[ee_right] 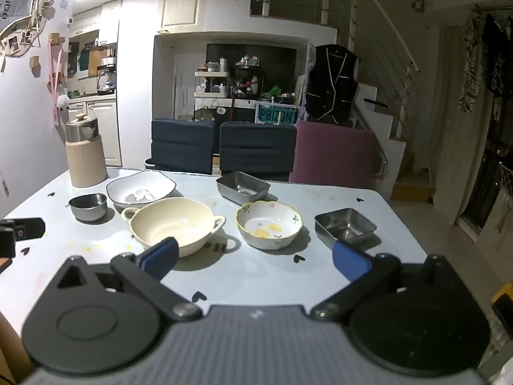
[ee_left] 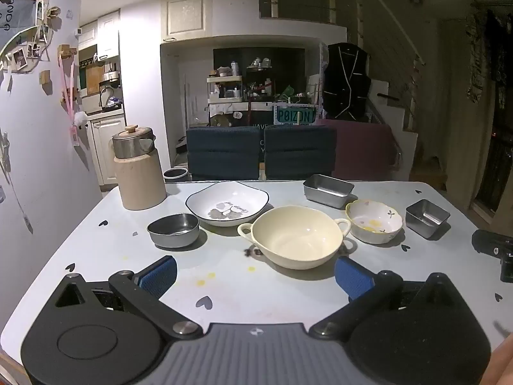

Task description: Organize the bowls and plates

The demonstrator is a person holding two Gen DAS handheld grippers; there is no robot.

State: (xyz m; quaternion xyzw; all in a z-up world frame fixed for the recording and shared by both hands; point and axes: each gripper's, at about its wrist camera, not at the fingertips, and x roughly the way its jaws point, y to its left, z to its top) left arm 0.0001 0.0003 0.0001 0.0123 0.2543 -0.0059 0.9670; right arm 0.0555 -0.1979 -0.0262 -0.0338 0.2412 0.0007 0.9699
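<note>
A cream two-handled bowl (ee_left: 296, 235) (ee_right: 173, 223) sits mid-table. Behind it lies a white flower-print plate (ee_left: 227, 203) (ee_right: 141, 189). To its left stands a round steel bowl (ee_left: 173, 229) (ee_right: 88, 206); to its right, a small flowered bowl with a yellow rim (ee_left: 373, 221) (ee_right: 268, 227). Two rectangular steel trays (ee_left: 327, 190) (ee_left: 427, 217) (ee_right: 243, 188) (ee_right: 345, 226) lie further right. My left gripper (ee_left: 256, 277) is open, hovering just short of the cream bowl. My right gripper (ee_right: 256, 261) is open before the flowered bowl. Both are empty.
A beige thermos jug (ee_left: 138, 170) (ee_right: 85, 154) stands at the table's back left by the wall. Two dark blue chairs (ee_left: 261, 152) and a maroon one (ee_left: 364, 149) line the far edge of the table (ee_left: 96, 250). The other gripper's black body pokes in at the frame side (ee_left: 493, 250) (ee_right: 19, 231).
</note>
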